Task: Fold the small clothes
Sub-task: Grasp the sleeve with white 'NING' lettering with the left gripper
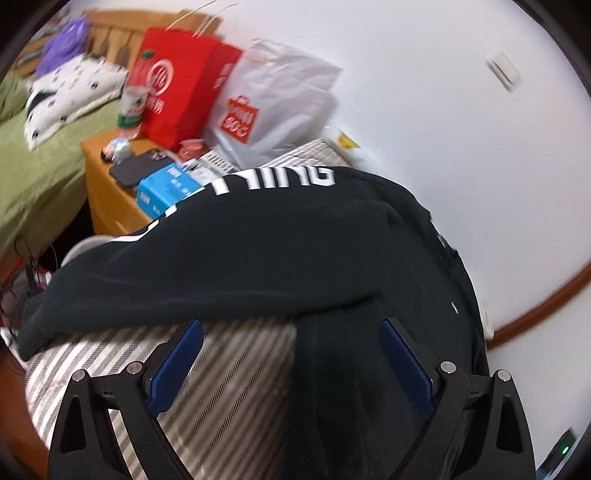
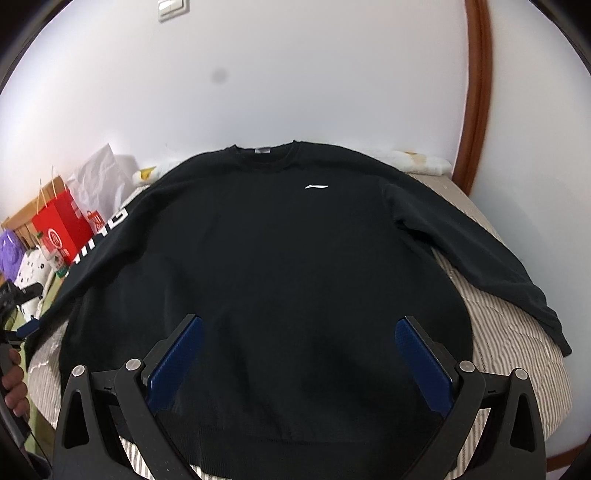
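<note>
In the left wrist view, the left gripper [image 1: 291, 332] hovers wide open and empty by the sweatshirt's [image 1: 229, 254] lettered sleeve [image 1: 207, 221], likely to fold it inward, while in the right wrist view the right gripper [image 2: 299, 328], equally wide and empty, hangs over the hem of the sweatshirt [image 2: 273, 240] spread flat, front up, on the striped bed [image 2: 517, 354].

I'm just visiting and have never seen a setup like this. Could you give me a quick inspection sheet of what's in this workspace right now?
Surface: striped bedding, mostly covered by the garment.
Job's things: black sweatshirt lying flat, front up, both sleeves spread out; not yet folded.
Clutter: red bag, white bag, blue box and a bottle on a wooden nightstand.
Grippers: left hand-held gripper open, over the sweatshirt's edge; right hand-held gripper open, above the hem; neither holds anything.
Cables: dark cords on the floor by the nightstand.
Surroundings: white wall, green bed, wall switch.
</note>
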`<act>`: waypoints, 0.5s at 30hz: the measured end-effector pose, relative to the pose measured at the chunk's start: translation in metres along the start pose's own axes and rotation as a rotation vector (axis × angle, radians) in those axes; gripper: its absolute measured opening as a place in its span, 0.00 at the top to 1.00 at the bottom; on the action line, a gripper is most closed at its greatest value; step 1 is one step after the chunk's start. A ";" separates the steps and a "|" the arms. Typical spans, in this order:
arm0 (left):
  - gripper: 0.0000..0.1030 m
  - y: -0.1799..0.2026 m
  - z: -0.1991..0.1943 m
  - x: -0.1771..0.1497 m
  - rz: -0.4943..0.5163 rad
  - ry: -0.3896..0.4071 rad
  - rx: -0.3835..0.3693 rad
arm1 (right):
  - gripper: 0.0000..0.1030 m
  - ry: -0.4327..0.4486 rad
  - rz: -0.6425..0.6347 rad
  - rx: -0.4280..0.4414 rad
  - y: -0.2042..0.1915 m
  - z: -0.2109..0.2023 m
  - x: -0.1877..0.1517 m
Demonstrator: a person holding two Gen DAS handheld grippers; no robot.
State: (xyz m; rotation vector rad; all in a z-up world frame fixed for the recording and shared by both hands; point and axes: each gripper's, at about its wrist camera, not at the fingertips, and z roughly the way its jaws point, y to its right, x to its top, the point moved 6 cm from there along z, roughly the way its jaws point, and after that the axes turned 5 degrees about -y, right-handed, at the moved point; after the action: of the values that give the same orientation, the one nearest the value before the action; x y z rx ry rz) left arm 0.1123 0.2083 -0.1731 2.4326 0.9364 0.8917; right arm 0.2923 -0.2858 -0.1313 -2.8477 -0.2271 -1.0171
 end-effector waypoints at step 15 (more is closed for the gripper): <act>0.63 -0.019 0.048 0.034 -0.074 0.029 0.220 | 0.01 -0.071 0.032 -0.014 0.012 0.042 0.015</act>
State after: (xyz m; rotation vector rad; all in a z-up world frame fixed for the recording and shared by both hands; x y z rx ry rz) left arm 0.1558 0.2396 -0.2036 2.5528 1.1827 0.8388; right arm 0.3321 -0.2894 -0.1547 -2.8934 -0.1811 -0.9165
